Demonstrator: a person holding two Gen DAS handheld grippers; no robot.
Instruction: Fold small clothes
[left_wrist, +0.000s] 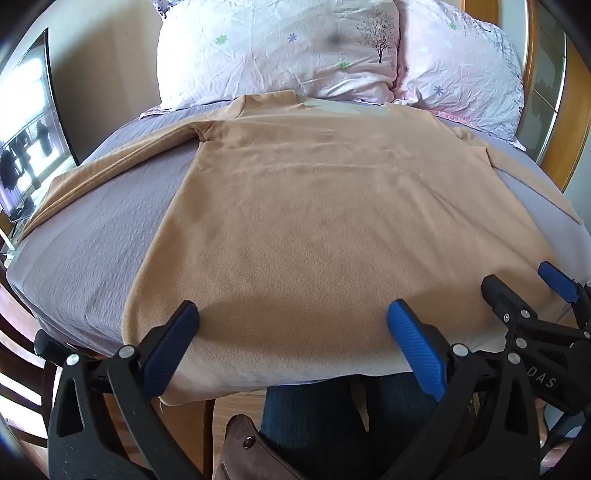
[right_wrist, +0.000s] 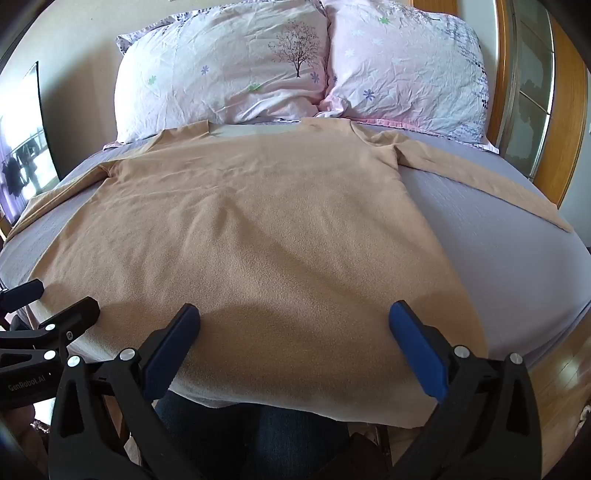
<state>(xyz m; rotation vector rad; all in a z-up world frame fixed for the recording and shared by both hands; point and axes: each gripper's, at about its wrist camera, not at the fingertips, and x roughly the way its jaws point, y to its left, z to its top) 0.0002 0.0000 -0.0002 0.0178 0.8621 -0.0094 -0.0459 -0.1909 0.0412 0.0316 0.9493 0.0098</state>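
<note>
Tan shirt (left_wrist: 314, 206) lies flat on bed (left_wrist: 85, 236), sleeves out, seemingly no fold begun. My left gripper (left_wrist: 291, 325) and right gripper (right_wrist: 293, 325) at lower frame, fingers apart, empty.

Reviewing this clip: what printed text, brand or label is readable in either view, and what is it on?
"GenRobot.AI": on the left gripper, white print on its black body, seen in the right wrist view.
"DAS": on the right gripper, partial lettering cut off by a strut, left wrist view.
The shirt and pillows carry no text.
</note>
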